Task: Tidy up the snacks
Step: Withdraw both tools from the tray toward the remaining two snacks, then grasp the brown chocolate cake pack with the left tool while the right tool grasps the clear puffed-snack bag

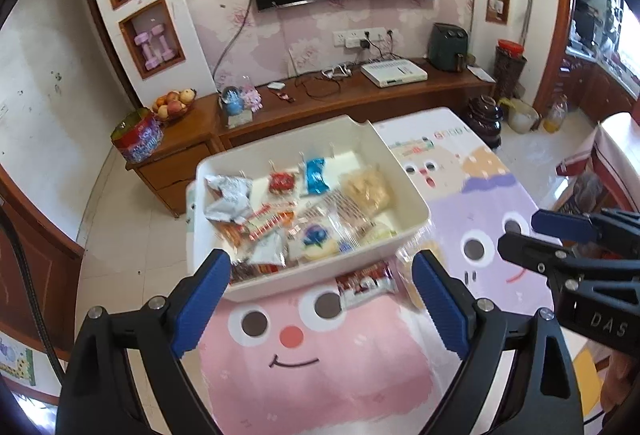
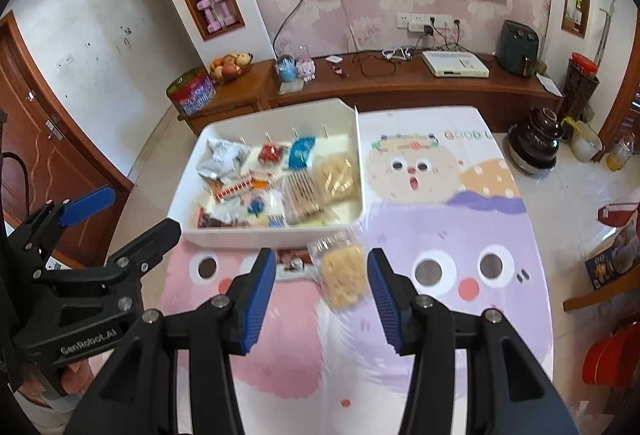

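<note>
A white bin [image 1: 414,195] [image 2: 362,175] holds several snack packets on the cartoon tablecloth [image 1: 320,375]. Just in front of it on the cloth lie a red-and-white packet [image 1: 366,283] [image 2: 294,261] and a clear bag of yellow crackers [image 2: 346,279] [image 1: 410,277]. My left gripper [image 1: 320,259] [image 2: 140,211] hangs wide open over the bin's near wall, holding nothing. My right gripper [image 2: 321,255] [image 1: 520,233] is partly open above the cracker bag. The bag lies below, between the fingers, and the pads do not touch it.
A wooden TV stand [image 1: 360,103] runs behind the table with a white box, cables and a fruit bowl [image 1: 174,105]. A dark pot [image 2: 534,139] stands on the floor at the right. The table's left edge drops to tiled floor [image 1: 132,235].
</note>
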